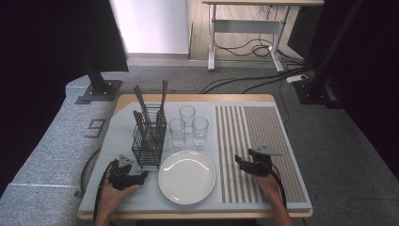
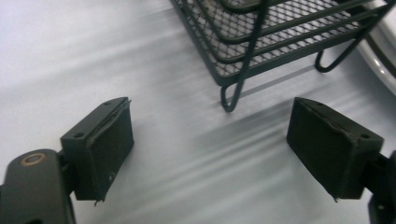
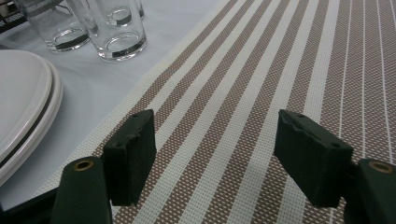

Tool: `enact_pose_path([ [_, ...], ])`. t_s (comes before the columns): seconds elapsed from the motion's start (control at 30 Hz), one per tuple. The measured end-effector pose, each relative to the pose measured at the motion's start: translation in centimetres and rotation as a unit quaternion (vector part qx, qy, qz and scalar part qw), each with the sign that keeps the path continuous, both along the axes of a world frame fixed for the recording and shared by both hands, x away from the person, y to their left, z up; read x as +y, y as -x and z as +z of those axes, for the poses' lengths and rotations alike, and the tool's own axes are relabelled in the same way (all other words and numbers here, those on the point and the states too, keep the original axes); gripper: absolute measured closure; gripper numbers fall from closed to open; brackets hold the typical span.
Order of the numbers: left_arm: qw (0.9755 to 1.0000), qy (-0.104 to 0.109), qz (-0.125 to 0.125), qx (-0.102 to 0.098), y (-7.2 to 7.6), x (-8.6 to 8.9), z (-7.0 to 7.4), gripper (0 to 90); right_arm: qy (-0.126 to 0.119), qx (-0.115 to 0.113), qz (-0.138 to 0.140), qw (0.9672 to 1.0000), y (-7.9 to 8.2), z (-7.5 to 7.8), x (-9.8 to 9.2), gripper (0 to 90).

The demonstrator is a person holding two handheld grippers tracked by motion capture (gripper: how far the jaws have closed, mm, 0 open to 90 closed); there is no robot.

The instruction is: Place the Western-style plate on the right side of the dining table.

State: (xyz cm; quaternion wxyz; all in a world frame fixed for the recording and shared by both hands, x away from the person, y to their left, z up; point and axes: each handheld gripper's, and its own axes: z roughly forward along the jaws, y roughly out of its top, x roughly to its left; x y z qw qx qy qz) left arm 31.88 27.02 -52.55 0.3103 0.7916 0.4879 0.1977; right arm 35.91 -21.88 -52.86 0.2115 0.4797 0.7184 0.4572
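A: Fingers of both grippers stand wide, nothing between them. Left gripper [image 1: 141, 177] rests low on the surface [image 1: 117, 141], just short of the wire caddy [image 1: 148, 141]. Right gripper [image 1: 241, 165] hovers over the striped mat [image 1: 263, 127], well apart from the caddy.

B: Which step does this show?

A: Judged from the layout, an approach with no grasp yet made. Plate [image 1: 187, 176] lies between the two grippers; three glasses [image 1: 188, 125] stand behind it; cutlery handles [image 1: 141, 101] rise from the caddy.

B: Where does the caddy lie relative to the left fingers?

A: In the left gripper view the caddy [image 2: 280, 32] sits ahead and to the upper right; its near wire foot stands beyond the gap, clear of both fingers [image 2: 105, 149]. Plate rim [image 2: 383, 51] shows at the far right edge.

B: And the right side?

A: In the right gripper view the fingers [image 3: 133, 158] straddle bare mat [image 3: 280, 70]; plate [image 3: 23, 98] lies to the left, glasses [image 3: 116, 28] farther off.

B: What does the next move call for?

A: Probably a short advance of the left gripper toward the caddy, lined up on a wire or a handle before closing. The thin wire leaves little margin for the fingers.
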Motion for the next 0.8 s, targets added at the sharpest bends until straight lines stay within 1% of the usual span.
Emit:
enact_pose_path([
  [0.03, 1.0000, 0.000, 0.000, 0.000, 0.0, 0.0, 0.0, 14.8, -0.001, 0.002, -0.002, 1.0000, 0.0, 0.0, 0.0, 28.8],
  [0.07, 1.0000, -0.006, 0.000, -0.006, 0.2, -0.1, 0.0, 14.8, -0.001, 0.005, -0.004, 1.0000, -0.1, 0.0, -0.1, 28.5],
  [0.1, 1.0000, -0.006, 0.000, -0.006, 0.2, -0.1, 0.0, 14.8, -0.003, 0.009, -0.006, 0.9999, -0.2, 0.0, -0.1, 28.2],
  [0.13, 0.9999, -0.011, -0.001, -0.009, 0.2, -0.2, 0.0, 14.8, -0.007, 0.013, -0.006, 0.9999, -0.3, -0.1, -0.2, 28.1],
  [0.17, 0.9999, -0.010, 0.000, -0.008, 0.2, -0.2, 0.0, 14.8, -0.007, 0.013, -0.006, 0.9999, -0.3, -0.1, -0.2, 28.1],
  [0.2, 1.0000, -0.006, 0.000, -0.004, 0.1, -0.1, 0.0, 14.3, -0.010, 0.020, -0.009, 0.9997, -0.4, -0.1, -0.3, 28.1],
  [0.27, 1.0000, -0.004, 0.000, -0.002, 0.1, -0.1, 0.0, 14.3, -0.012, 0.020, -0.011, 0.9997, -0.4, -0.1, -0.3, 28.1],
  [0.33, 1.0000, 0.000, 0.000, 0.003, 0.0, 0.0, 0.0, 14.2, -0.010, 0.018, -0.017, 0.9996, -0.4, -0.1, -0.3, 28.2],
  [0.43, 1.0000, 0.001, -0.005, 0.006, -0.2, 0.1, 0.0, 13.2, -0.003, 0.021, -0.016, 0.9997, -0.4, -0.1, -0.1, 27.9],
  [0.47, 0.9998, 0.001, -0.006, 0.019, -0.7, 0.1, 0.2, 12.4, -0.004, 0.022, -0.017, 0.9996, -0.4, -0.2, -0.1, 27.7],
  [0.5, 0.9998, 0.001, -0.006, 0.019, -0.7, 0.1, 0.2, 12.3, -0.004, 0.022, -0.017, 0.9996, -0.4, -0.2, -0.1, 27.7],
  [0.53, 0.9997, 0.000, 0.001, 0.023, -0.8, -0.1, 0.3, 12.3, -0.005, 0.022, -0.021, 0.9995, -0.4, -0.2, -0.2, 27.6],
  [0.57, 0.9997, -0.004, 0.008, 0.022, -0.8, -0.3, 0.3, 12.8, -0.003, 0.020, -0.024, 0.9995, -0.4, -0.2, -0.2, 27.4],
  [0.6, 0.9997, -0.007, 0.013, 0.018, -0.8, -0.5, 0.2, 12.4, -0.001, 0.003, -0.019, 0.9998, 0.0, -0.1, -0.1, 27.6],
  [0.63, 0.9997, -0.006, 0.017, 0.018, -0.6, -0.6, 0.3, 12.4, -0.001, 0.003, -0.019, 0.9998, 0.0, -0.1, -0.1, 27.6],
  [0.67, 0.9994, -0.009, 0.027, 0.020, -0.4, -0.8, 0.4, 14.5, 0.005, -0.010, -0.007, 0.9999, 0.2, 0.0, 0.1, 29.2],
  [0.7, 0.9994, -0.009, 0.027, 0.020, -0.4, -0.8, 0.4, 14.5, 0.005, -0.010, -0.007, 0.9999, 0.2, 0.0, 0.1, 29.2],
  [0.73, 0.9992, -0.014, 0.033, 0.018, -0.1, -0.9, 0.4, 14.5, 0.011, -0.001, 0.004, 0.9999, 0.0, 0.0, 0.2, 28.4],
  [0.77, 0.9992, -0.020, 0.031, 0.013, 0.2, -1.0, 0.5, 14.6, 0.019, 0.011, 0.013, 0.9997, -0.2, -0.1, 0.4, 27.5],
  [0.8, 0.9993, -0.019, 0.028, 0.013, 0.6, -1.1, 0.5, 15.2, 0.034, 0.013, 0.019, 0.9991, -0.3, -0.1, 0.8, 27.0],
])
